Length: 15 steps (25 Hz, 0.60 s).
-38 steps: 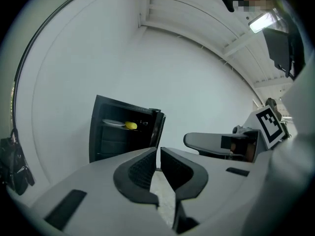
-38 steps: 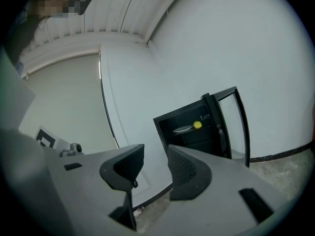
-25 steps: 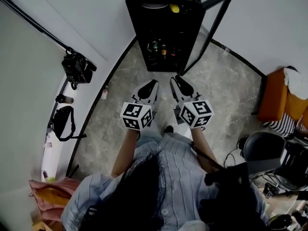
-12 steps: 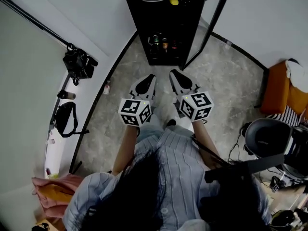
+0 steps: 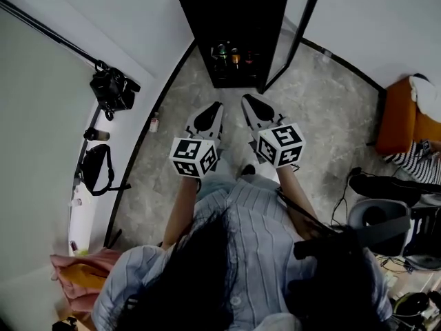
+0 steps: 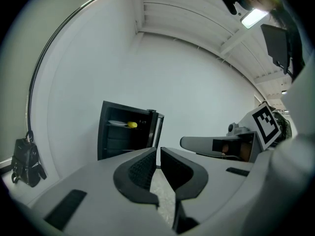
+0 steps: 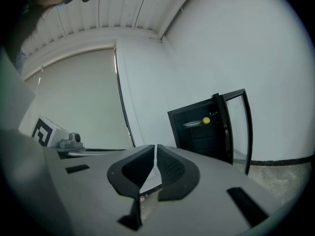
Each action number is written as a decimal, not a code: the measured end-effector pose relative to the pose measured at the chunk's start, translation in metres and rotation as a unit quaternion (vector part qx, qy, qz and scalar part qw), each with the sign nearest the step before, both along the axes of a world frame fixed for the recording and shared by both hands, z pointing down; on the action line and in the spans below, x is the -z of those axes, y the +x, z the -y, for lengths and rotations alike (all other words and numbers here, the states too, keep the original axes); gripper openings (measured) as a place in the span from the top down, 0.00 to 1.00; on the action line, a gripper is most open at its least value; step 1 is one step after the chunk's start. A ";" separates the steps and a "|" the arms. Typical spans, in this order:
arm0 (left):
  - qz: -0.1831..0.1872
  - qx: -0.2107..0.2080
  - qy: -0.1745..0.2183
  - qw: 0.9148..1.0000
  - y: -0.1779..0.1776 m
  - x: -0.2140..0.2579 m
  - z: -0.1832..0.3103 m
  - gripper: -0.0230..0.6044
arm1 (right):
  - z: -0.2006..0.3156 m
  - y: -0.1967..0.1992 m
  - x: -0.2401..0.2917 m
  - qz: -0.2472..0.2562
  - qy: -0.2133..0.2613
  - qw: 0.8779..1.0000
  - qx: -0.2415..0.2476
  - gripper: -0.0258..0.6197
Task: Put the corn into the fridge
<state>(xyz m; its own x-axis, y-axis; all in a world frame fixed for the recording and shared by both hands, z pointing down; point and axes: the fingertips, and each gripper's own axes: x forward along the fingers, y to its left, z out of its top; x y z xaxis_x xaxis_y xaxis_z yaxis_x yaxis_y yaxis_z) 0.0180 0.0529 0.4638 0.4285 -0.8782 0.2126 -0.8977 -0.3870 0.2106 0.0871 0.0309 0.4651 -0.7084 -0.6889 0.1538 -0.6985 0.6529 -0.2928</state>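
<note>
Grey stone floor (image 5: pixel 324 116), white walls (image 5: pixel 138 19), open black fridge (image 5: pixel 200 33)

The left gripper (image 6: pixel 158 155) has its 2 jaws pressed together, nothing between them. Beyond stands the black fridge (image 6: pixel 115 144), door open, with the yellow corn (image 6: pixel 132 125) by a plate (image 6: pixel 117 123) on its top shelf. The right gripper (image 6: pixel 187 142) reaches in from the right. A black bag (image 6: pixel 25 157) hangs at the left.

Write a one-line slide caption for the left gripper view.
Left tool, shut and empty, faces the open black fridge with a yellow item on its upper shelf.
</note>
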 end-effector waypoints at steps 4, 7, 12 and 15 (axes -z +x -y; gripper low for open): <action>-0.003 0.001 0.000 1.000 -0.001 0.002 -0.005 0.91 | -0.006 -0.001 -0.002 -0.002 -0.005 1.000 0.002 0.91; -0.005 0.003 -0.002 1.000 -0.002 -0.002 -0.008 0.91 | -0.009 -0.003 -0.007 -0.001 -0.013 1.000 0.005 0.91; -0.009 0.003 -0.008 1.000 -0.001 -0.009 -0.012 0.91 | -0.012 -0.005 -0.011 -0.004 -0.019 1.000 0.010 0.91; -0.011 0.005 -0.009 1.000 -0.003 -0.010 -0.012 0.91 | -0.013 -0.007 -0.013 -0.007 -0.023 1.000 0.013 0.91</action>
<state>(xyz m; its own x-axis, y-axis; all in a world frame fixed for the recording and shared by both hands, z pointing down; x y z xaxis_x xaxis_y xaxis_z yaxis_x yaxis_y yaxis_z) 0.0150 0.0650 0.4733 0.4244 -0.8786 0.2191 -0.8965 -0.3739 0.2377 0.0797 0.0435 0.4786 -0.7232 -0.6626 0.1950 -0.6861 0.6566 -0.3133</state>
